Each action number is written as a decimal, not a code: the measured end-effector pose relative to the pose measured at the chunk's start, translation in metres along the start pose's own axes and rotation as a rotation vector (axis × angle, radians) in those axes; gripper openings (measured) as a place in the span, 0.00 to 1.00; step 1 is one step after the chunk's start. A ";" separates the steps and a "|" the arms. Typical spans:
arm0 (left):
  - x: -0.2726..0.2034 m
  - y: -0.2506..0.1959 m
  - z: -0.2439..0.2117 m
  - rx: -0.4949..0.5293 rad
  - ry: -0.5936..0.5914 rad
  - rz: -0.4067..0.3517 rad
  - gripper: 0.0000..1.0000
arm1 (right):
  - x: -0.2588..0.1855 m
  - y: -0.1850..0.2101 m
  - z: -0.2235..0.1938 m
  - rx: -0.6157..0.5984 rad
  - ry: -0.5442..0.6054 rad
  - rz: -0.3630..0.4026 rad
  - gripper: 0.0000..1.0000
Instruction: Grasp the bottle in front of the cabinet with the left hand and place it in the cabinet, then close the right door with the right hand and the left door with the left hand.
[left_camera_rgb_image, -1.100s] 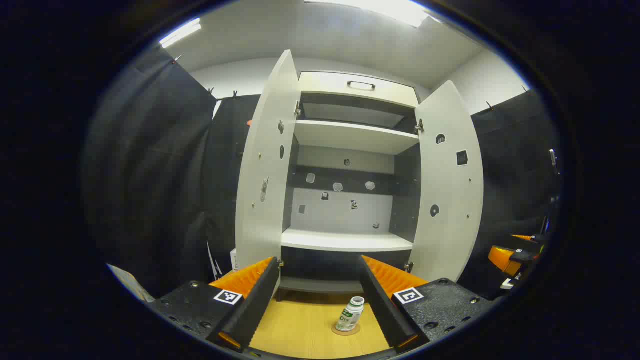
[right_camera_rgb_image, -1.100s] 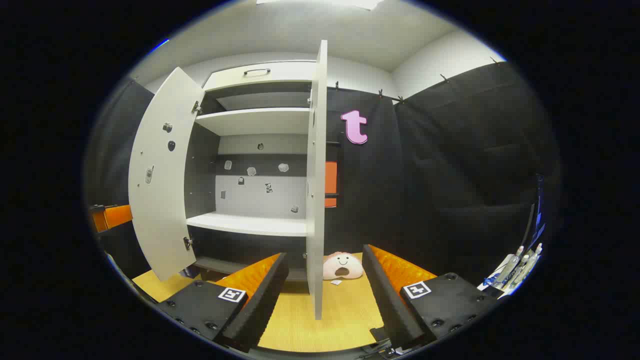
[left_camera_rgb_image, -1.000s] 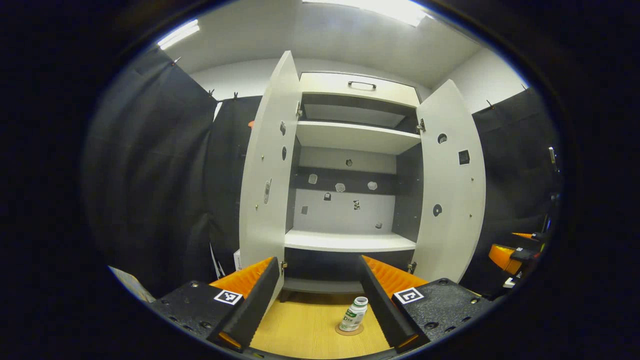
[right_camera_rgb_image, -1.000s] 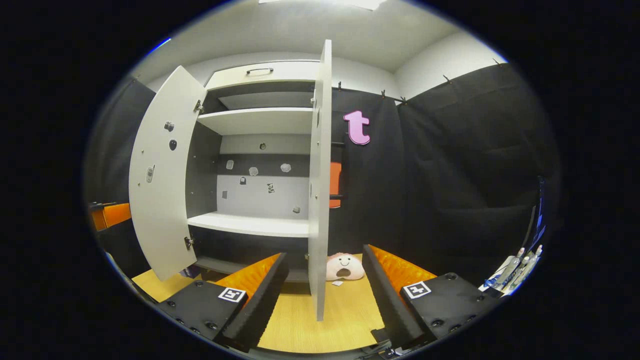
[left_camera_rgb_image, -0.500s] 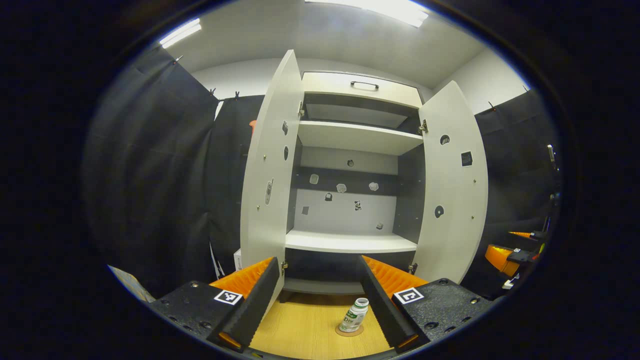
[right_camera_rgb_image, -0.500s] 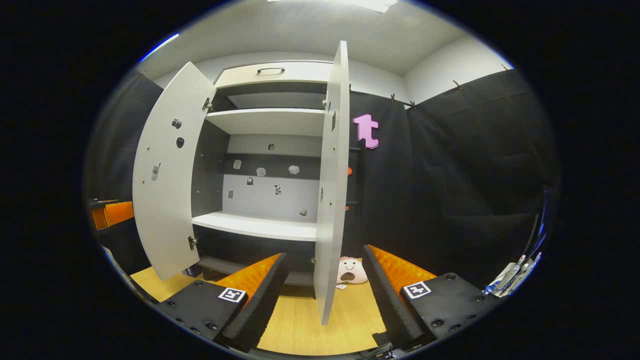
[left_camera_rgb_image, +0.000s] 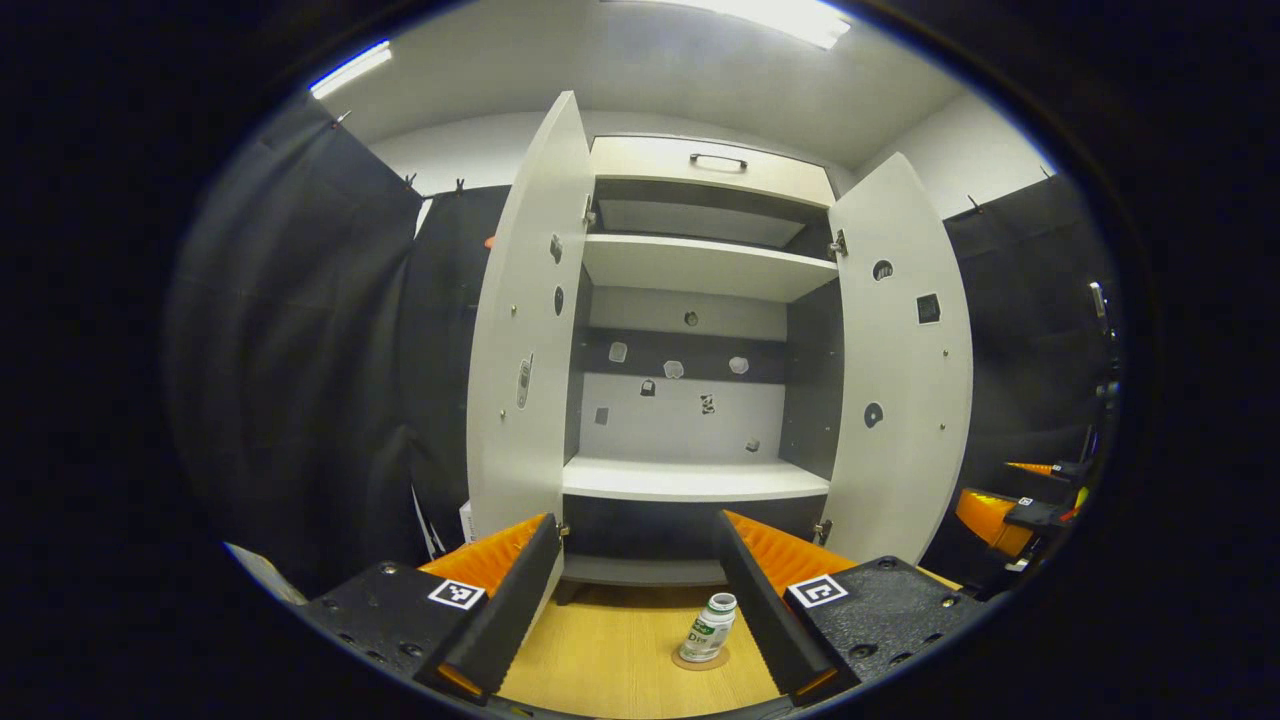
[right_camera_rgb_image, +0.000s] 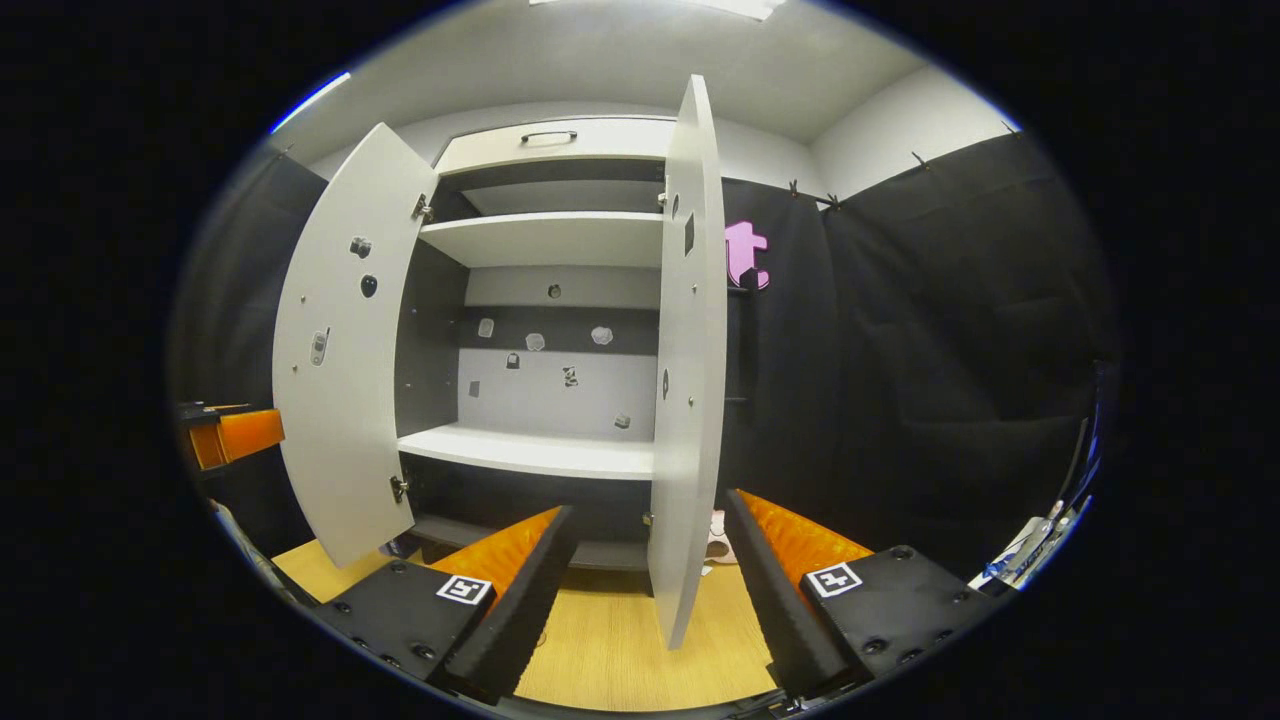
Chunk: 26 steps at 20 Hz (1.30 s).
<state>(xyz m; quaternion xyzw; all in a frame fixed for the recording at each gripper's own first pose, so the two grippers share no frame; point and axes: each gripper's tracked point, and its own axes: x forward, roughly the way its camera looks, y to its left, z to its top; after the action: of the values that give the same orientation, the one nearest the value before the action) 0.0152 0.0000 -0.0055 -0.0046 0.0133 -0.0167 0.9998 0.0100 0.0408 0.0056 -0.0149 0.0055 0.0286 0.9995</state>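
Standing with both doors swung out, the cabinet (left_camera_rgb_image: 690, 480) awaits the bottle (left_camera_rgb_image: 708, 628) upright on the table (left_camera_rgb_image: 610, 660) by the left gripper (left_camera_rgb_image: 635, 600), fingers wide and empty, whose off-centre approach could topple it.

White bottle (left_camera_rgb_image: 709, 628) with green label; white cabinet (left_camera_rgb_image: 700, 260), dark grey inside; light wood floor (left_camera_rgb_image: 620, 660).

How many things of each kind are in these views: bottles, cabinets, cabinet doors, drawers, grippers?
Bottles: 1, the bottle on its round coaster
Cabinets: 1, the cabinet
Cabinet doors: 2, left door and right door, both open
Drawers: 1, the top drawer
Grippers: 2, left gripper and right gripper
Total: 7
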 end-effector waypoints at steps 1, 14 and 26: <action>0.001 -0.004 -0.004 -0.020 0.006 -0.010 0.95 | -0.001 -0.003 -0.001 -0.008 0.004 -0.007 0.98; 0.052 -0.077 -0.128 -0.075 0.218 -0.163 0.95 | -0.015 -0.030 -0.002 -0.040 0.021 -0.042 0.98; 0.107 -0.107 -0.270 -0.021 0.466 -0.195 0.96 | -0.022 -0.059 -0.008 -0.048 0.063 -0.089 0.98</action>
<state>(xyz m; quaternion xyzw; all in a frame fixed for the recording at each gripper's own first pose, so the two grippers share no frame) 0.1110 -0.1134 -0.2767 -0.0124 0.2430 -0.1135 0.9633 -0.0091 -0.0192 0.0000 -0.0400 0.0358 -0.0162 0.9984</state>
